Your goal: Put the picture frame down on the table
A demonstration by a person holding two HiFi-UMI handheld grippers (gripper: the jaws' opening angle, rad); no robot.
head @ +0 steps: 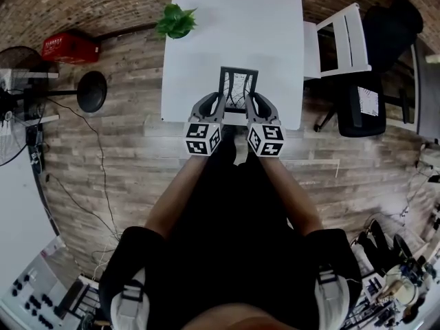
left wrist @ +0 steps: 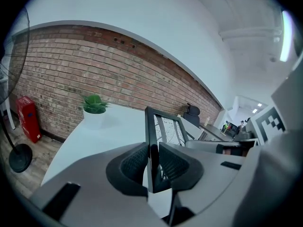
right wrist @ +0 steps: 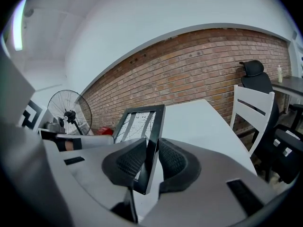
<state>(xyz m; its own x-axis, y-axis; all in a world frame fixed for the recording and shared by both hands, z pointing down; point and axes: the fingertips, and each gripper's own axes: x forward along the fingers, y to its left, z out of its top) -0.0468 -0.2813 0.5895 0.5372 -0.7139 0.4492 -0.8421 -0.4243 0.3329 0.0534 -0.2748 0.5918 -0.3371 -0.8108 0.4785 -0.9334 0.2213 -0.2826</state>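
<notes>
A black picture frame (head: 238, 88) stands upright over the near edge of the white table (head: 234, 19). My left gripper (head: 218, 105) is shut on the frame's left side bar (left wrist: 152, 145). My right gripper (head: 251, 105) is shut on the frame's right side bar (right wrist: 152, 141). Both jaw pairs press flat against the thin black bars. Through the frame (right wrist: 137, 122) a light printed sheet shows. Whether the frame's bottom edge touches the table is hidden by the grippers.
A small green potted plant (head: 175, 20) sits at the table's left side. A white chair (head: 340, 41) and a black office chair (head: 385, 53) stand to the right. A fan (head: 14, 102) and a red box (head: 69, 47) are on the floor at the left.
</notes>
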